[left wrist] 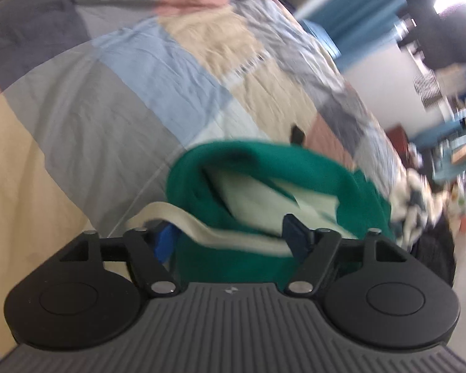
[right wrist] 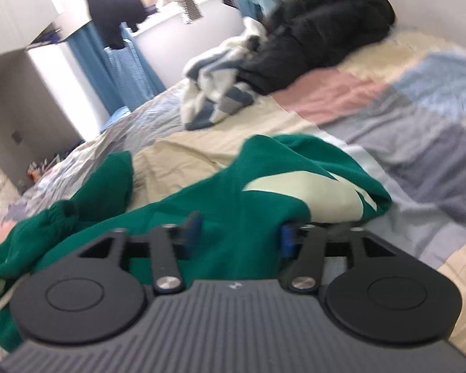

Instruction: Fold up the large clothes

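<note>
My left gripper (left wrist: 228, 236) stands with its jaws well apart, and the green garment (left wrist: 264, 171) bulges up between and just ahead of my blue fingers (left wrist: 163, 242), which are half buried in the cloth. A cream band (left wrist: 208, 227) of the garment runs across from one finger to the other, lying on top of the green cloth just in front of them. I cannot see either pad pressing on the fabric, so nothing is pinched there. Beyond my left fingertips a cream patch (left wrist: 264, 192) shows in the fold of the garment, and past that lies the patchwork bedcover (left wrist: 108, 77) in grey, blue, cream and pink blocks. My right gripper (right wrist: 239, 236) is also parted, about halfway, with the same green garment (right wrist: 202, 211) heaped between and under its fingers (right wrist: 192, 227); the cloth lies loose there and neither pad is closed on it. The garment spreads out to the left of my right fingers in a crumpled mass, and ahead to the right a cream shape (right wrist: 295, 189) shows on it. Well ahead of my right fingers, farther up the bed, a striped blue and white cloth (right wrist: 214, 93) lies bunched beside a black garment (right wrist: 320, 37).
</note>
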